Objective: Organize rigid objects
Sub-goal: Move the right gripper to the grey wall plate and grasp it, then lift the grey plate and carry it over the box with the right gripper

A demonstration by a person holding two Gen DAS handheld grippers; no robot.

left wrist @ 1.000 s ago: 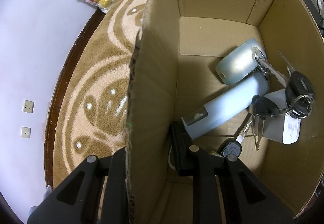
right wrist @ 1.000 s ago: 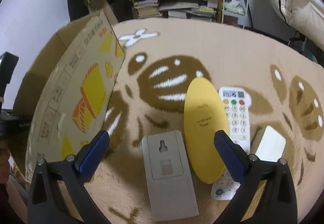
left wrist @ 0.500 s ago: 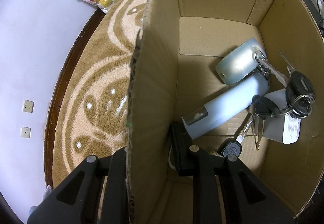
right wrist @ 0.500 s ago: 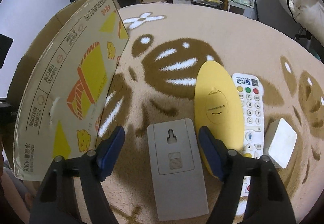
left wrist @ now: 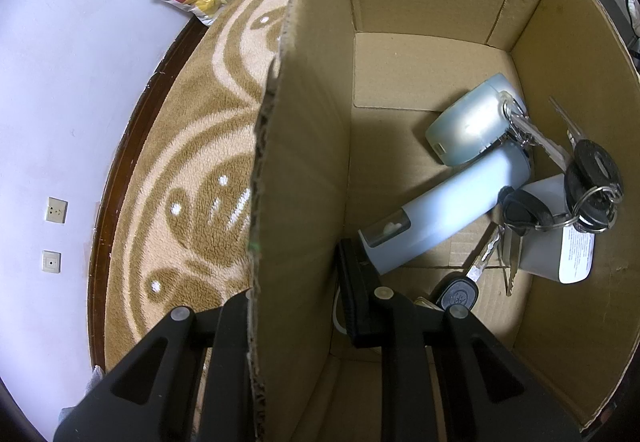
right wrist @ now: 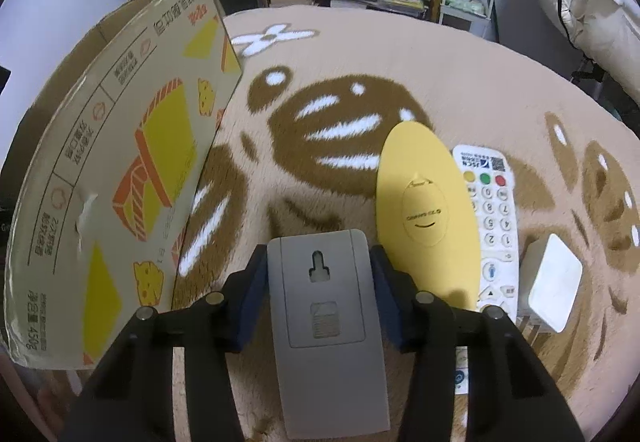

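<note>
my right gripper (right wrist: pixel 318 274) has its blue-padded fingers (right wrist: pixel 252 296) pressed against both long sides of a flat grey plastic remote (right wrist: pixel 326 326), lying back-up on the fuzzy tan-and-brown carpet (right wrist: pixel 360 54) with a keyhole slot and a ribbed battery latch showing. just to its right lies a smooth yellow oval remote (right wrist: pixel 426 210), then a white remote with round buttons (right wrist: pixel 490 218), then a white rounded-square block (right wrist: pixel 554 282). my left gripper (left wrist: pixel 296 306) pinches the raw corrugated wall of the cardboard box (left wrist: pixel 304 170), one finger outside, the other inside. on the box floor lie a pale blue cylinder (left wrist: pixel 444 210), a pale rounded case (left wrist: pixel 468 126), a white wedge-shaped piece with a label (left wrist: pixel 560 254), and black-headed keys on metal rings (left wrist: pixel 592 186).
</note>
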